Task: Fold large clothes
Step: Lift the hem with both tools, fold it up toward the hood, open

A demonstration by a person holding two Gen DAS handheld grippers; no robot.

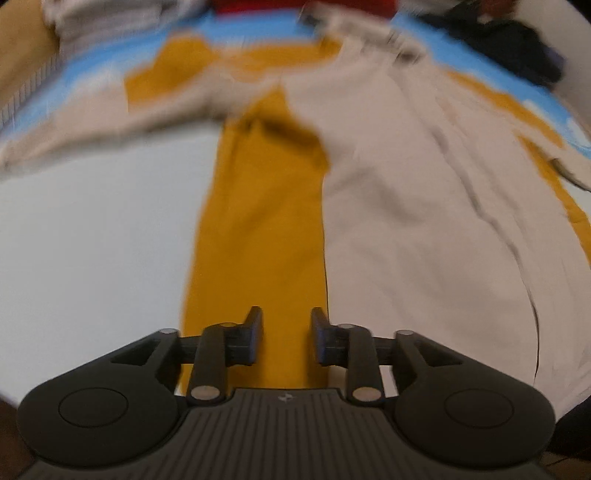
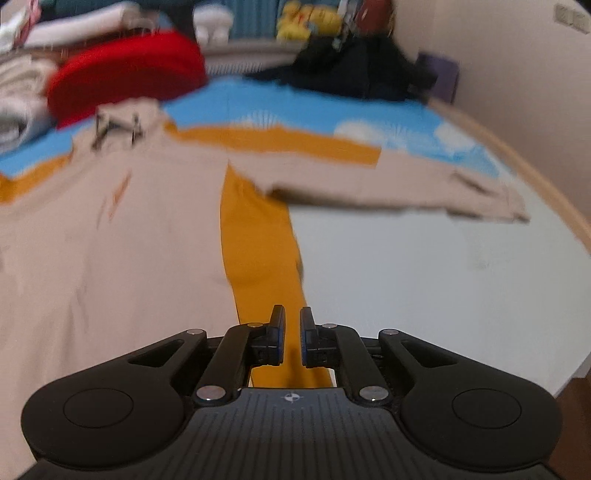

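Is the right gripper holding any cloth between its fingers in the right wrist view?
No: the right gripper has an empty gap between its fingers, through which the mustard garment shows below.

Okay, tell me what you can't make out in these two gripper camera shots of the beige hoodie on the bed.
- Left wrist view: the beige hoodie is motion-blurred; its far sleeve runs off the right edge.
- Both views: the mustard garment lies mostly under the hoodie, so its type is unclear.
- Right wrist view: the small orange mark on the chest is too blurred to read.
- Right wrist view: the back clutter is smeared.

R claw point(image 2: 292, 338) ajar, prob. empty, above mustard garment point(image 2: 255, 236)
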